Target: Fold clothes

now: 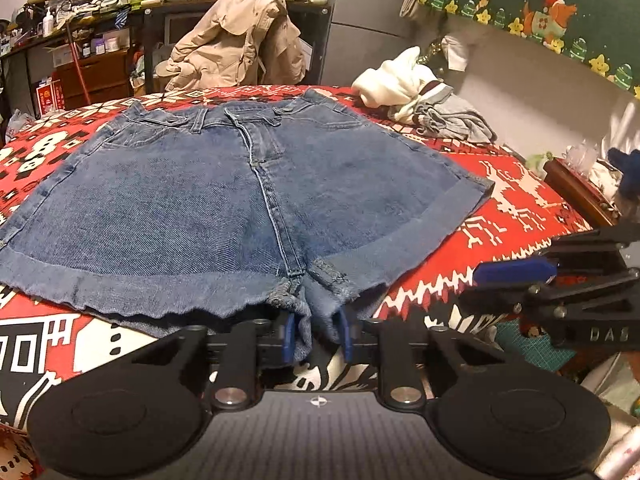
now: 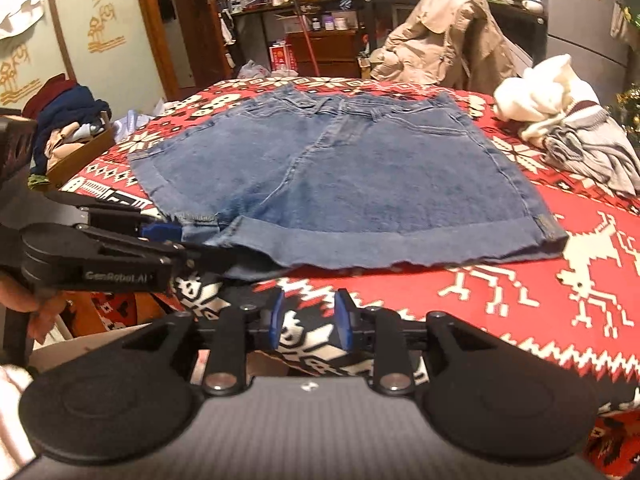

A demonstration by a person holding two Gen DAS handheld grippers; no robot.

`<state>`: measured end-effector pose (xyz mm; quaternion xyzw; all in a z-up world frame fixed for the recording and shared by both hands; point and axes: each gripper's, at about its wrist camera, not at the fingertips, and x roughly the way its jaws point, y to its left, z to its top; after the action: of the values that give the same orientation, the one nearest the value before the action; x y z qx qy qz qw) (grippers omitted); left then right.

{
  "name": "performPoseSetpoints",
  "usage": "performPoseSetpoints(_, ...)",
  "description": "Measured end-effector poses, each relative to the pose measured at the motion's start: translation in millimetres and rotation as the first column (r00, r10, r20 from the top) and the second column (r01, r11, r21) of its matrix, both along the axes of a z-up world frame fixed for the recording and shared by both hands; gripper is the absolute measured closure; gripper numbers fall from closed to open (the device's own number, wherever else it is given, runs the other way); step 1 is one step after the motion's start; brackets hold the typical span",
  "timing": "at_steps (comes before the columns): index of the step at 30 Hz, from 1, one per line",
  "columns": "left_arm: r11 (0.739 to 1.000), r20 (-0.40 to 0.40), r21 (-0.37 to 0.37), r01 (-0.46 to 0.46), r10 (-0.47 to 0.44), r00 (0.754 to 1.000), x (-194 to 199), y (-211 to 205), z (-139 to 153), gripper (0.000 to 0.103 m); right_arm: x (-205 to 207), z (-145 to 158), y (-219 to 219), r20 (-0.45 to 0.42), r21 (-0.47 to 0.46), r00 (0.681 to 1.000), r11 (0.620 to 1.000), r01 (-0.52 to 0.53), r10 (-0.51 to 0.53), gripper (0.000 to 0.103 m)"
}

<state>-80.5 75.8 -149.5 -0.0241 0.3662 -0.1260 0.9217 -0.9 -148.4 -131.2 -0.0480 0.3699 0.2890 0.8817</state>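
Blue denim shorts (image 1: 224, 192) lie spread flat on a red patterned tablecloth (image 1: 512, 200), waistband far, cuffed leg hems near. My left gripper (image 1: 316, 334) is at the near middle of the shorts, its blue pads closed on bunched denim at the crotch hem. In the right wrist view the same gripper (image 2: 176, 236) pinches the near left hem of the shorts (image 2: 360, 168). My right gripper (image 2: 310, 320) stands open over the bare tablecloth (image 2: 520, 280), just short of the cuffed hem, with nothing between its pads. It shows from the side (image 1: 476, 286) right of the shorts.
A heap of white and grey clothes (image 1: 412, 88) (image 2: 560, 112) lies at the table's far right. A beige coat (image 1: 236, 44) hangs on a chair behind. A wooden box of clothes (image 2: 72, 140) stands left of the table, a wooden tray (image 1: 576, 188) to the right.
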Motion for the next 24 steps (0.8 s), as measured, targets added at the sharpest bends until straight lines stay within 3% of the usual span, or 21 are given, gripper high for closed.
performPoseSetpoints(5,1.0,-0.003,0.004,-0.003,0.003,1.0,-5.4,1.0,0.1,0.095,3.9,0.7,-15.5,0.004,0.007,0.999,0.998,0.054,-0.054,0.071)
performPoseSetpoints(11,1.0,-0.022,0.008,0.008,-0.008,1.0,-6.0,-0.1,0.3,0.091,13.0,4.7,-32.5,-0.01,0.057,0.994,0.992,0.109,-0.109,0.071)
performPoseSetpoints(14,1.0,-0.029,0.011,0.024,-0.024,0.999,-10.4,0.8,3.4,0.083,16.3,10.0,-21.7,-0.004,0.112,0.998,0.992,0.055,-0.055,0.083)
performPoseSetpoints(15,0.999,-0.031,0.012,0.031,-0.03,0.999,-12.0,1.3,4.8,0.082,18.8,11.6,-16.3,-0.011,0.14,0.999,0.989,0.034,-0.033,0.097)
performPoseSetpoints(16,0.999,-0.032,0.011,0.035,-0.035,0.999,-13.4,2.1,6.6,0.082,21.6,12.6,-9.6,-0.016,0.164,1.0,0.986,0.013,-0.01,0.099)
performPoseSetpoints(21,0.999,-0.048,-0.007,0.044,-0.044,0.998,-21.2,9.5,14.6,0.078,35.5,9.4,35.0,-0.011,0.195,0.995,0.976,-0.096,0.1,0.099)
performPoseSetpoints(24,0.999,-0.051,-0.03,0.04,-0.042,0.998,-26.4,15.5,20.2,0.078,42.3,-4.1,57.0,-0.059,0.178,0.989,0.976,-0.126,0.138,0.099)
